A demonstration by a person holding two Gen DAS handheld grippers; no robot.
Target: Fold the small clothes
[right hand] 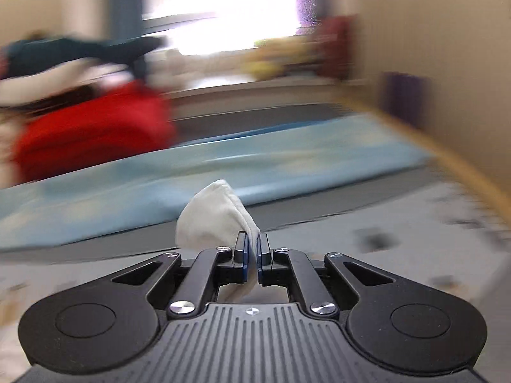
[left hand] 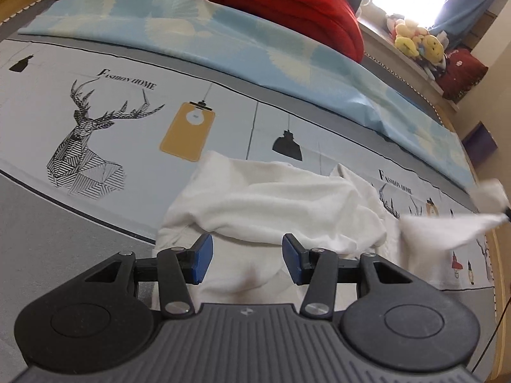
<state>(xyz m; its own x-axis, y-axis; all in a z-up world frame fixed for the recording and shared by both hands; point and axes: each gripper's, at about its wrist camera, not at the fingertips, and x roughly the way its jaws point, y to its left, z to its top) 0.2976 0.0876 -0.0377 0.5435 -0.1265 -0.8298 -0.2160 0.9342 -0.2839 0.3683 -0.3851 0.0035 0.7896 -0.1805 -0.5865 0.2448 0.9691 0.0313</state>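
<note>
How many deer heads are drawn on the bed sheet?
2 that I can see. A big deer head is on the left of the sheet. A smaller one peeks out right of the white garment, which may hide more.

Left wrist camera looks steeply down, close over the bed sheet [left hand: 134, 121]; right wrist camera faces the window [right hand: 223, 12], blurred; both share the red blanket [left hand: 287, 9] at upper frame
</note>
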